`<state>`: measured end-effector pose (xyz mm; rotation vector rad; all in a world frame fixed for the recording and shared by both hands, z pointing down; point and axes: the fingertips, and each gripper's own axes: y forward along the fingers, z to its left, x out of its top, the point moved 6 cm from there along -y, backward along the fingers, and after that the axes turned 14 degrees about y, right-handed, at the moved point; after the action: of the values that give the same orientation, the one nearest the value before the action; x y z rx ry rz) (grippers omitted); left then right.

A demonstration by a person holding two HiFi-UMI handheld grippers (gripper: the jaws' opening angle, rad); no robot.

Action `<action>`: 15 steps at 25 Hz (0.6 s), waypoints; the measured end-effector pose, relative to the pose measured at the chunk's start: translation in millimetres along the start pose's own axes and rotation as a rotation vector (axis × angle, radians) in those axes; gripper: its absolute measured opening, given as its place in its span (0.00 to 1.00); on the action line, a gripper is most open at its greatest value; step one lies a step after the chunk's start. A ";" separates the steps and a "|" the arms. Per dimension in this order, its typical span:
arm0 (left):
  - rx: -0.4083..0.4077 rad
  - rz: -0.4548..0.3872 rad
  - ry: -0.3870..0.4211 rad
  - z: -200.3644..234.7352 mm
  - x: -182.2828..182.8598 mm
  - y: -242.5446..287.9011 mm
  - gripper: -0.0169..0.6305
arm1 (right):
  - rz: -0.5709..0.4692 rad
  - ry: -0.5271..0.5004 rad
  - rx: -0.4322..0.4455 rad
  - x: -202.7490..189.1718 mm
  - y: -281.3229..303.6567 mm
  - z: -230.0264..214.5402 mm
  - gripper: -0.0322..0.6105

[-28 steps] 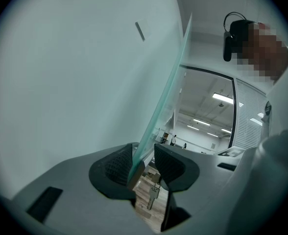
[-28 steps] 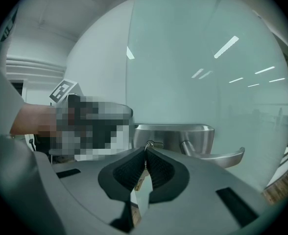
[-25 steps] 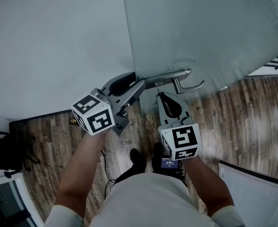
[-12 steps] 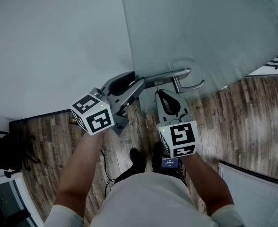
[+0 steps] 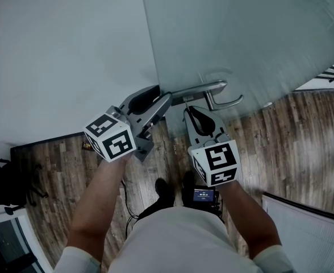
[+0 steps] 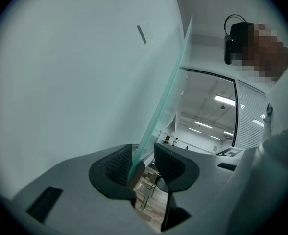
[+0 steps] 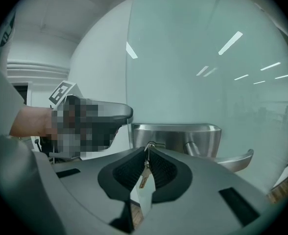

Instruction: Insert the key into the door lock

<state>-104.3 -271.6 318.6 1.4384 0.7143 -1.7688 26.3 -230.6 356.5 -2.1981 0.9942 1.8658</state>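
Observation:
A steel lock plate with a lever handle is mounted near the edge of a frosted glass door. My left gripper sits on the door edge just left of the plate, its jaws closed over the glass edge. My right gripper is directly below the plate and shut on a key. The key's tip sits at the lower left corner of the lock plate. A second key and a white tag hang between the right jaws.
A pale wall meets the door at its left edge. Wood flooring lies below. A white panel stands at the lower right and dark office gear at the far left. The handle juts out right of the key.
My right gripper has crept up and slightly left with the key, closer to the lock plate. The left gripper has stayed on the door edge.

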 end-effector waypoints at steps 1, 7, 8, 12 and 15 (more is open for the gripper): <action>-0.002 -0.002 0.003 0.5 -0.3 0.2 0.23 | 0.002 -0.001 0.003 0.1 0.2 -0.1 0.08; 0.007 -0.006 0.015 -4.4 1.4 -5.9 0.23 | 0.002 -0.003 0.014 1.0 -7.1 2.6 0.08; 0.007 -0.011 0.014 -5.7 1.6 -8.0 0.23 | 0.000 -0.005 0.016 1.1 -9.1 4.1 0.08; 0.016 -0.016 0.011 -6.3 4.5 -11.1 0.23 | -0.002 -0.010 0.021 4.8 -11.5 4.8 0.08; 0.018 -0.021 0.010 -4.0 4.1 -10.1 0.23 | -0.002 -0.012 0.021 6.9 -10.5 2.0 0.08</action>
<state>-110.7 -263.4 313.5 1.4576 0.7233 -1.7896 30.4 -224.3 346.2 -2.1725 1.0040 1.8572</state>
